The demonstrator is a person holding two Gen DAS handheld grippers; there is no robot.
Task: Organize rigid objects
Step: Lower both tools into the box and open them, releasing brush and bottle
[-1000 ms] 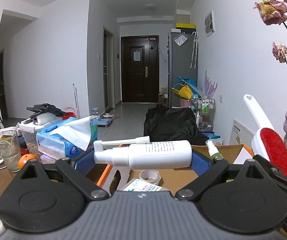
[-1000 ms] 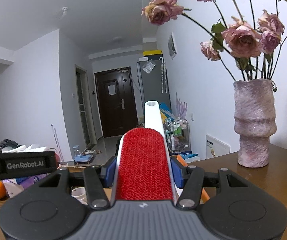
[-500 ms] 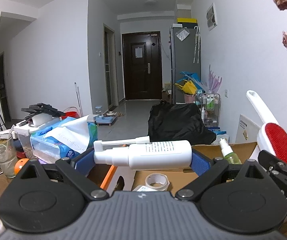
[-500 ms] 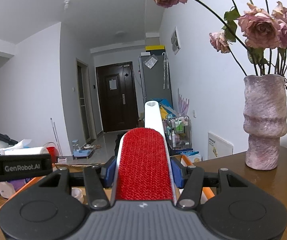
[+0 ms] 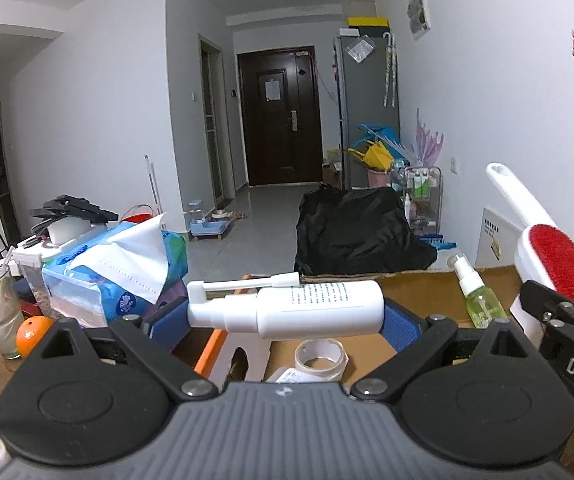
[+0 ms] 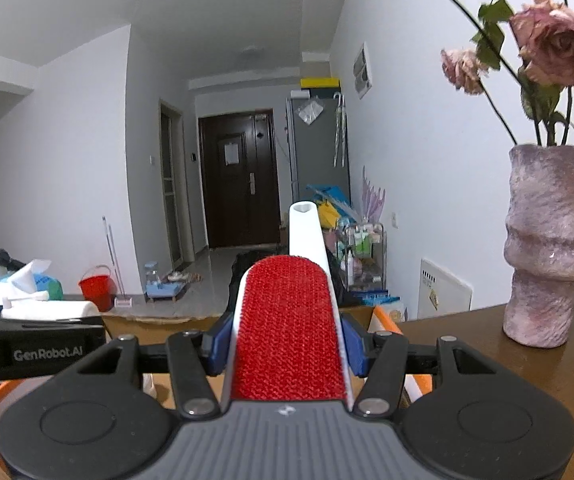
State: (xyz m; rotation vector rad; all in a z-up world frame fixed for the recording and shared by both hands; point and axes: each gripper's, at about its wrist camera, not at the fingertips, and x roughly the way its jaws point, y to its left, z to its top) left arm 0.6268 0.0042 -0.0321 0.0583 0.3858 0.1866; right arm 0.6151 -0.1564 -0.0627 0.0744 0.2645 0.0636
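The white nasal spray bottle [image 5: 305,310] was pinched crosswise by the left gripper [image 5: 287,316], its blue pads pressed against the nozzle end and the base, the bottle lying level above the open cardboard box [image 5: 419,300]. The lint brush [image 6: 289,320] was clamped by the right gripper [image 6: 287,344] at the sides of its red pad, the white handle pointing forward and slightly up; it, too, was carried over the box's right edge, near the surface's right side where the stone-textured vase [image 6: 547,248] of dried roses stood.

Inside the box a roll of tape [image 5: 321,354] and a small green spray bottle [image 5: 477,296] could be seen, the latter leaning against the far wall. Both held items were judged to be on their way into the box, with neither yet released.

For a clean placement, the white bottle would best be lowered until close to the box floor beside the tape roll, not on it, before the pads were opened, since a round body dropped from height would roll. The brush would best be laid flat along the right wall, handle kept away from the green bottle so that it was not knocked over. The two grippers were close together, so one would sensibly be lowered at a time. The vase was to be given a wide berth.
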